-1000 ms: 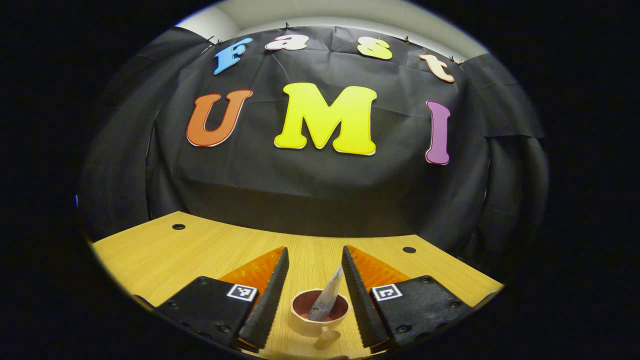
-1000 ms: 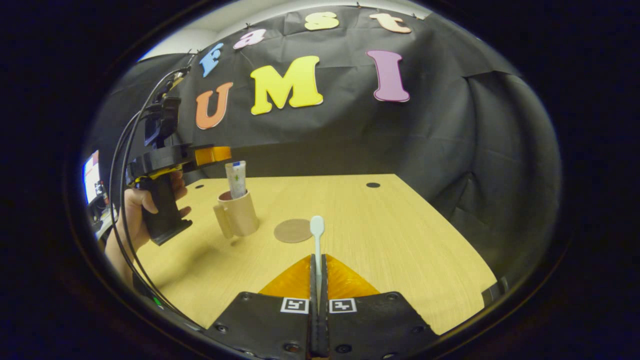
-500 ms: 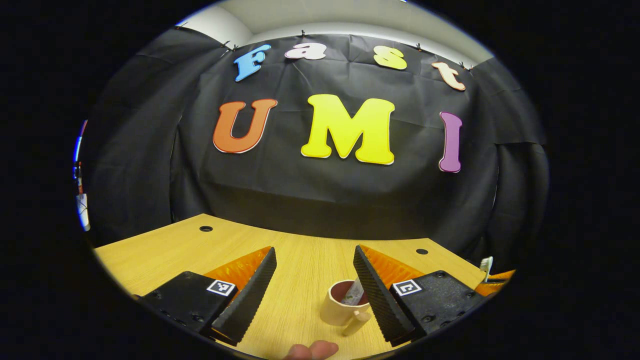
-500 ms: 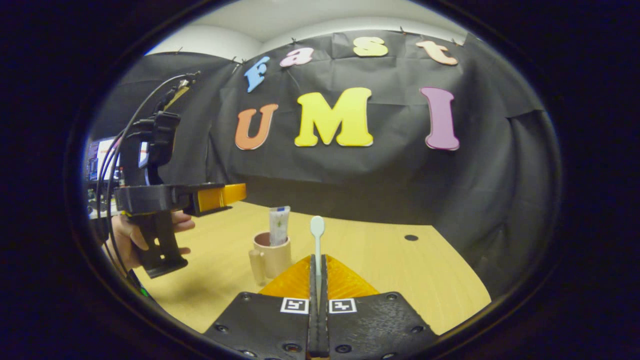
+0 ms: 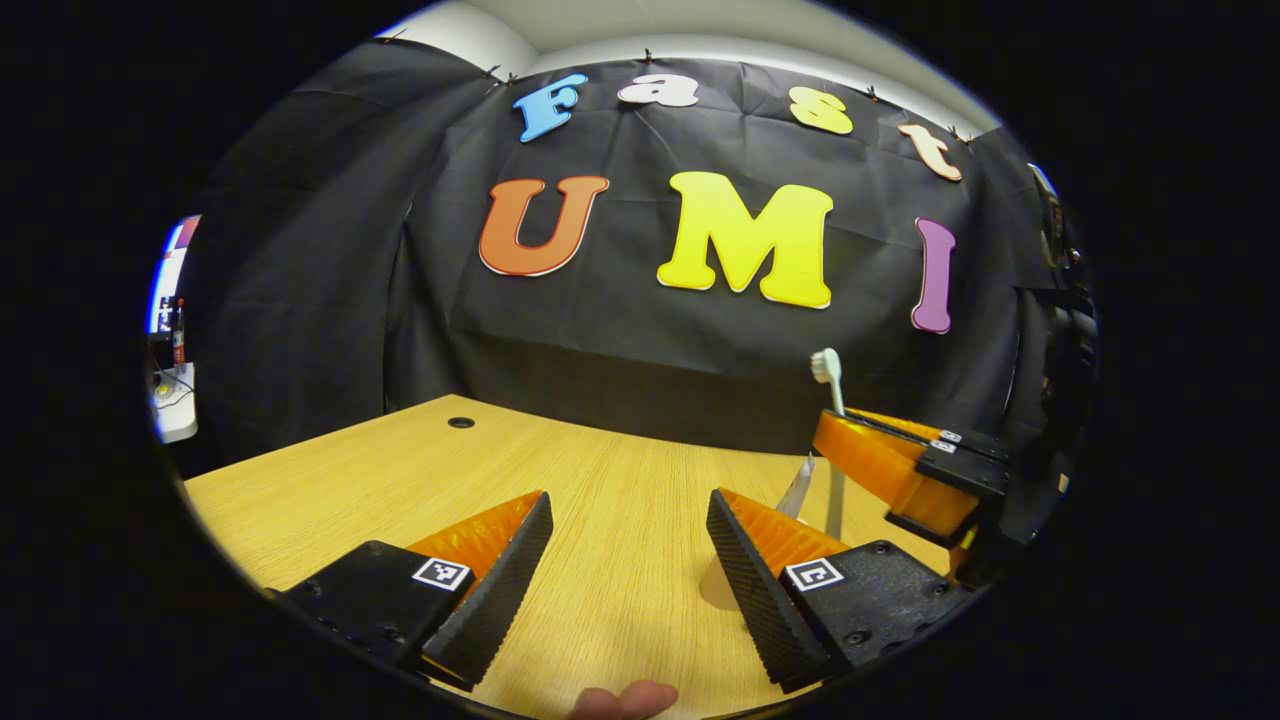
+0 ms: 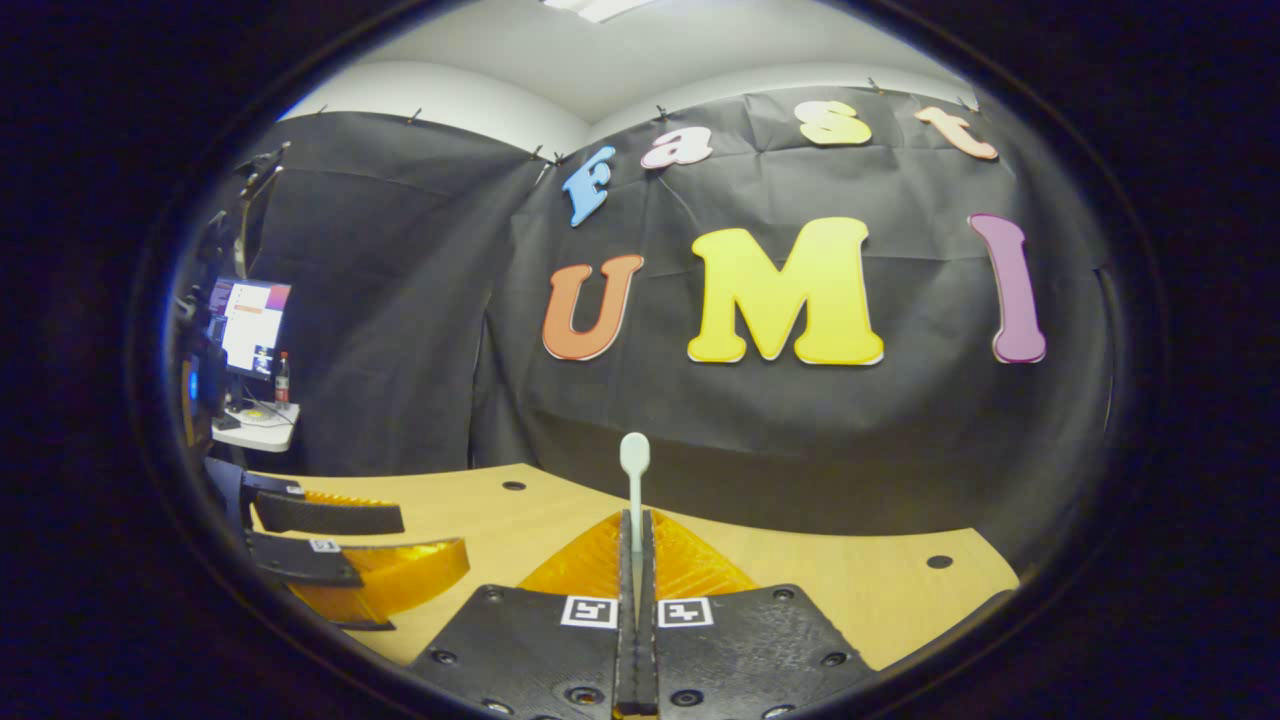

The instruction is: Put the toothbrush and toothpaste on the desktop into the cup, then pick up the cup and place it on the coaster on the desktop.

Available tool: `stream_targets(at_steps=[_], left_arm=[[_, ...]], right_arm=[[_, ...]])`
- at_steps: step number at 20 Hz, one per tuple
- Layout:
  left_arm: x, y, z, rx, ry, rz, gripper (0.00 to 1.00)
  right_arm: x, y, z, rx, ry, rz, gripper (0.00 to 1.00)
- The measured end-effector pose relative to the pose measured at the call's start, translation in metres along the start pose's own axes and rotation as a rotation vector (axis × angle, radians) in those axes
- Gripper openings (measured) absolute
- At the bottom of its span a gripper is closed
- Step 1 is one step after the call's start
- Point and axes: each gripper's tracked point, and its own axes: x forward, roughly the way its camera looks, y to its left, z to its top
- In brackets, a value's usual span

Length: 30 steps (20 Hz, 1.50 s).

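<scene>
My right gripper is shut on the white toothbrush, whose head stands upright above the fingertips. In the left gripper view the right gripper hangs at the right above the table, with the toothbrush head up and its handle reaching down below the fingers. Beside that handle, the top of the toothpaste tube pokes up behind my left gripper's right finger. That finger hides the cup. My left gripper is open over bare wood, and it is seen low at the left as the left gripper.
The wooden table has small round holes near its far corners. Black cloth walls close it in at the back and sides. A monitor and a small side table with a bottle stand outside the booth at the left. A person's fingertip shows below my left gripper.
The left gripper has drawn away to the left, so the cup with the toothpaste slid behind its right finger. The right gripper, still holding the toothbrush, swung over toward the cup and tilted up.
</scene>
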Motion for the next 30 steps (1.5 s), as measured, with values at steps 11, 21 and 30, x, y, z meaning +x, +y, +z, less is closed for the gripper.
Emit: stream_targets(at_steps=[11,21,30], left_arm=[[-0.009,0.029,-0.017,-0.054,0.026,0.024,0.99],[-0.014,0.040,-0.025,-0.099,0.039,0.050,0.99],[-0.014,0.039,-0.030,-0.106,0.063,0.042,0.99]], right_arm=[[0.022,0.000,0.007,0.090,-0.037,0.017,0.00],[0.027,-0.005,0.011,0.127,-0.071,0.027,0.00],[0.035,0.002,0.010,0.089,-0.105,0.019,0.00]])
